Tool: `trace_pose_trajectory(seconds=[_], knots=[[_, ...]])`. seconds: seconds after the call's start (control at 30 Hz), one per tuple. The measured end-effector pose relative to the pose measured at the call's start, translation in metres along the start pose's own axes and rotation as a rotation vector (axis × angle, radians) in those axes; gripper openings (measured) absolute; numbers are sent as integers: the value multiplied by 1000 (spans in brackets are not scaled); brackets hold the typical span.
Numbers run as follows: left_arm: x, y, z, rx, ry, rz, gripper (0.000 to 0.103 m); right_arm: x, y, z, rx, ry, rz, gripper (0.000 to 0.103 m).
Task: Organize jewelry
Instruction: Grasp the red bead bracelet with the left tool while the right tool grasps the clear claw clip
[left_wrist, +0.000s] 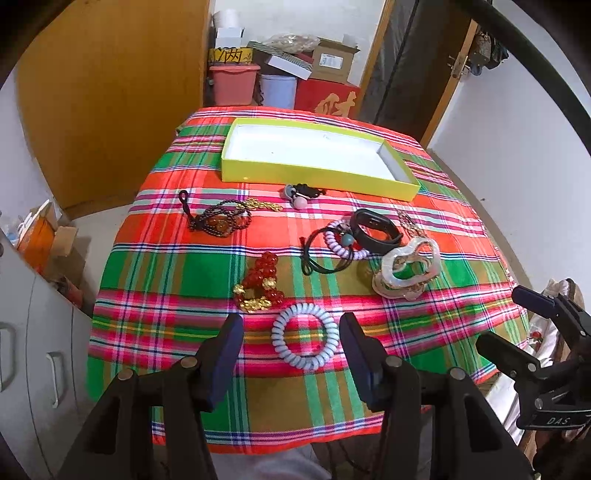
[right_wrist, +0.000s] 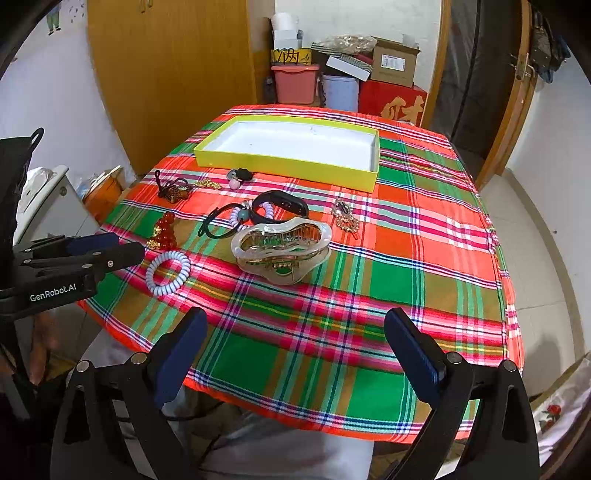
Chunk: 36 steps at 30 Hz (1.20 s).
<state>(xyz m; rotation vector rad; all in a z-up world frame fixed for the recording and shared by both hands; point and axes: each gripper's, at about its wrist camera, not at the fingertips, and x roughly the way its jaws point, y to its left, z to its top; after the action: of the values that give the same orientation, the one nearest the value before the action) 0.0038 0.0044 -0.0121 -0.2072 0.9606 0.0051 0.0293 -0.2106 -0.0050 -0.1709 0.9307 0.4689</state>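
An empty yellow box (left_wrist: 317, 176) (right_wrist: 284, 168) with a white inside stands at the far side of the plaid table. Jewelry lies in front of it: a pale blue spiral hair tie (left_wrist: 305, 341) (right_wrist: 168, 272), a red and gold bead bracelet (left_wrist: 260, 283) (right_wrist: 163, 230), a pearly claw hair clip (left_wrist: 406, 266) (right_wrist: 282, 246), a black wristband (left_wrist: 375, 230) (right_wrist: 280, 206), a dark bead necklace (left_wrist: 219, 219). My left gripper (left_wrist: 291, 345) is open just above the spiral tie, fingers either side. My right gripper (right_wrist: 295, 350) is open and empty over the near edge.
A gold chain piece (right_wrist: 345, 218) lies right of the clip. A lilac spiral tie with black cords (left_wrist: 338, 242) and a small bauble cluster (left_wrist: 301, 194) lie mid-table. Grey drawers (left_wrist: 33, 350) stand left. Boxes and bins (right_wrist: 332, 74) stand behind the table.
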Motion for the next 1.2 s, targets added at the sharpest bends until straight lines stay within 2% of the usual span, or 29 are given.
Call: trace_pose_trajectory(seconds=[0.23, 0.37, 0.5, 0.73, 0.9, 0.97, 1.0, 1.13, 1.2], knots=[[10, 15, 9, -47, 6, 7, 54, 10, -9, 6, 21, 5, 2, 93], [17, 26, 15, -69, 5, 12, 54, 17, -22, 15, 63, 3, 11, 85], [24, 34, 22, -82, 2, 14, 54, 31, -35, 25, 108, 23, 24, 72], [37, 36, 28, -67, 19, -4, 54, 54, -45, 39, 145, 62, 55, 68], [51, 33, 28, -56, 55, 0, 54, 70, -46, 46, 170, 104, 82, 54], [56, 33, 27, -51, 64, 7, 53, 74, -46, 48, 178, 118, 92, 52], [58, 32, 27, -45, 69, 9, 52, 76, -46, 49, 178, 124, 97, 49], [64, 30, 28, -30, 81, 16, 37, 82, -43, 53, 179, 150, 110, 39], [66, 28, 29, -20, 79, 19, 36, 86, -42, 54, 184, 164, 115, 33]])
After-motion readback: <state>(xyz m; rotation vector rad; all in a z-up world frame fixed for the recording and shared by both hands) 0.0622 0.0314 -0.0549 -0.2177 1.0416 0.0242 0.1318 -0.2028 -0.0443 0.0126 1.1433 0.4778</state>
